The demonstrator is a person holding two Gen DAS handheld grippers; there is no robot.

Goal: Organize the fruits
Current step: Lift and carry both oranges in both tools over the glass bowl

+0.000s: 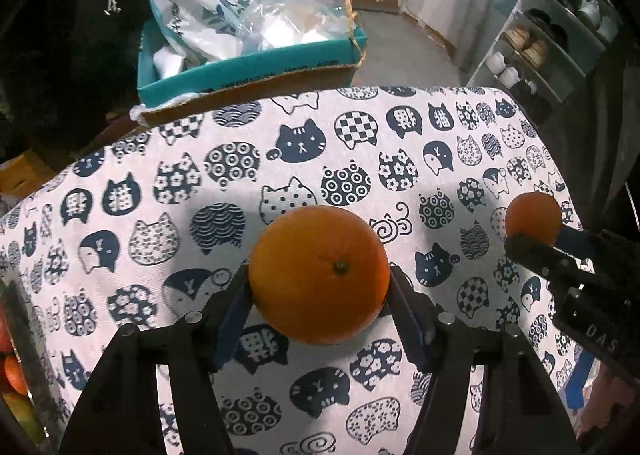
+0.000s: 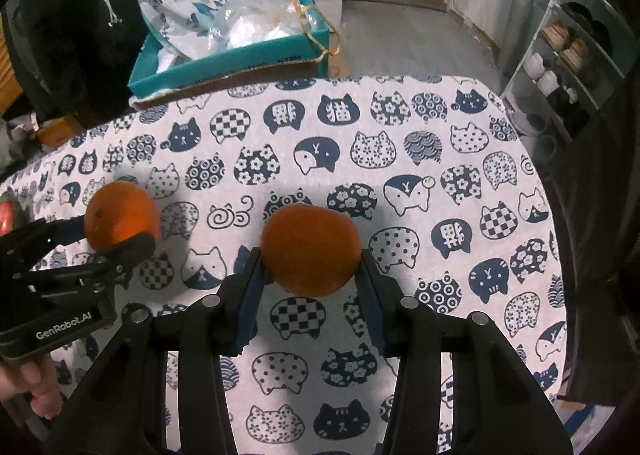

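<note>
Two round oranges are in play, one in each claw; the left claw (image 1: 320,287) pinches the larger glossy orange with the small green stem scar (image 1: 320,279), its blue pads pressed to the fruit's two sides, and the right claw (image 2: 312,267) pinches the smaller, duller round orange (image 2: 311,249) in the same way; neither claw is spread, and each fruit sits right at the fingertips, straight ahead along the fingers, so nothing has to be reached for. Both oranges hang over the tabletop covered in a white cloth printed with navy cat faces (image 1: 200,175), and by their offset shadows I judge them lifted clear of it, though I cannot be certain of the gap. The two claws stand side by side, near but apart, each showing in the other's view; a round fruit has no long axis to mind. The relation that matters next is where they go: at the far left edge of the left view sits a dark container with red and orange fruit (image 1: 14,359) in it, only partly seen, so the left claw looks the nearer. Beyond the tabletop stand one teal cardboard box stuffed with plastic bags (image 1: 248,67) and one shoe rack (image 1: 540,47).
</note>
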